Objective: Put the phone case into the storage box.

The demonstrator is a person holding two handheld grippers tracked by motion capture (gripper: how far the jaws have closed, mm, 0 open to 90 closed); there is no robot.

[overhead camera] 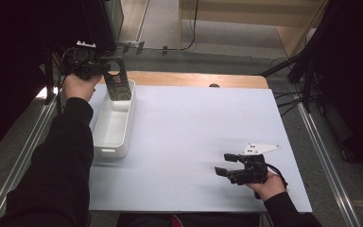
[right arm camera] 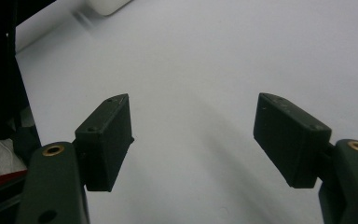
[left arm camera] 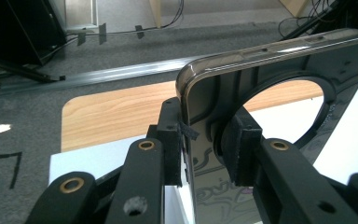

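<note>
Item: dark translucent phone case (overhead camera: 118, 84), round camera cutout, patterned back. Location: upright over the white bin (overhead camera: 113, 124) at the table's far-left corner, pinched by the left claw (overhead camera: 105, 69). Handling: lower level into the bin before releasing. Right claw (overhead camera: 229, 164): spread, empty, near-right edge.

Both arms in black long sleeves, cuffs at wrists. Left gripper (overhead camera: 105, 71): black body, white block on top, black cable. Right gripper (overhead camera: 228, 164): black, grey three-cornered plate w/ small dark holes on top, black cable behind. Jaw links w/ brass-ringed pivot holes; black rectangular pads (right arm camera: 107, 140).
</note>
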